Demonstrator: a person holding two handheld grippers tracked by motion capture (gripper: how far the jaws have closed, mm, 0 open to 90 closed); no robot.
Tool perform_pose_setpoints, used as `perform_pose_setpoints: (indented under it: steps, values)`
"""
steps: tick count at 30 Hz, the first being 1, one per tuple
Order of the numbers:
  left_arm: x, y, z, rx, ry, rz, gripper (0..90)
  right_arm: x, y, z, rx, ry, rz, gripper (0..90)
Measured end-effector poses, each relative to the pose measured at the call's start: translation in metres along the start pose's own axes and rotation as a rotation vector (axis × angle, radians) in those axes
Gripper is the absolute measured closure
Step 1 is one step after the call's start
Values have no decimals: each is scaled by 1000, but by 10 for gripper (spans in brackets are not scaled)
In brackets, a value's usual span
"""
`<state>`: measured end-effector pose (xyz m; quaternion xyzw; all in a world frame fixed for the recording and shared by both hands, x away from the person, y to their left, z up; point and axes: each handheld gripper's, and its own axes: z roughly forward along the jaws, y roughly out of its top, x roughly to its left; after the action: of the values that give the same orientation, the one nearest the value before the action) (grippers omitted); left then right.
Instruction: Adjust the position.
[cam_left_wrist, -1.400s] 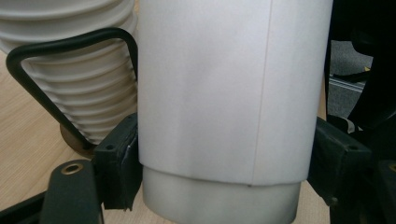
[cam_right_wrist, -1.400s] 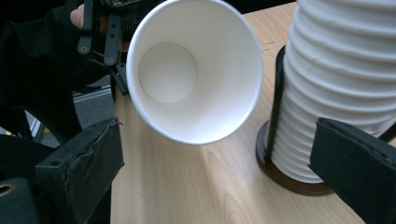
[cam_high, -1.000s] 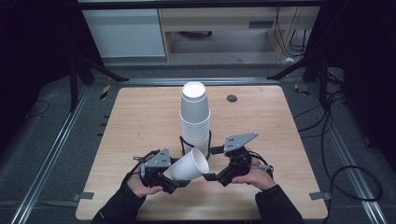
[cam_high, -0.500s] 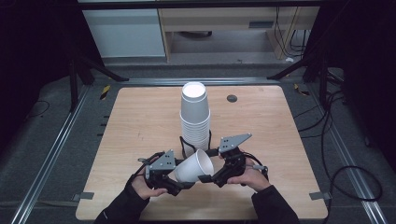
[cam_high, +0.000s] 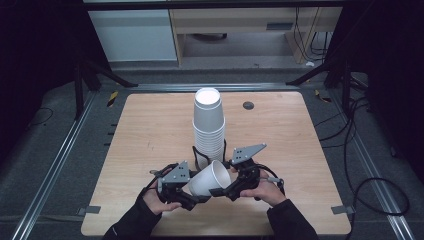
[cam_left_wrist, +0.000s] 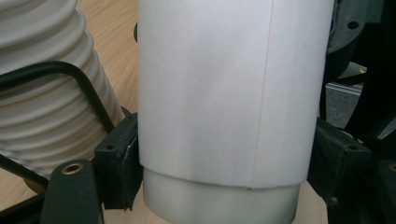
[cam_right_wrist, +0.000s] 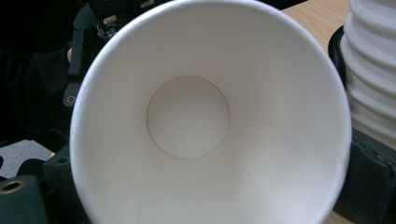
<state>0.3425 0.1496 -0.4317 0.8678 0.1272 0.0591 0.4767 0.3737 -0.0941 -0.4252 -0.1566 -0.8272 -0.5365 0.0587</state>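
Left claw (cam_high: 192, 197) is clamping the base end of a white paper cup (cam_high: 207, 180) lying tilted just above the desk (cam_high: 150, 130), in front of the tall cup stack (cam_high: 209, 127), while the right claw (cam_high: 225, 191), jaws just closing, is bracketing its rim without clearly pressing.

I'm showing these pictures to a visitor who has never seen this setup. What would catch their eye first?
First, the tall stack of white paper cups standing upside down at the middle of the wooden table. Next, the single white cup lying tilted just in front of it, held between the left gripper and the right gripper, whose jaws have just been closing at its rim. The right gripper view looks straight into its open mouth.
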Motion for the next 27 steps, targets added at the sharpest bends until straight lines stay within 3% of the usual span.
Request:
perform_pose_setpoints:
  steps: [16,21,27]
  values:
    - [0,0,0,-7,0,-5,212,1,0,-2,-8,0,-10,84]
    - [2,-3,-1,11,20,-24,176,1,1,-9,-25,-15,-11,83]
    - [8,-10,-9,19,54,-52,167,2,4,-24,-47,-66,-30,82]
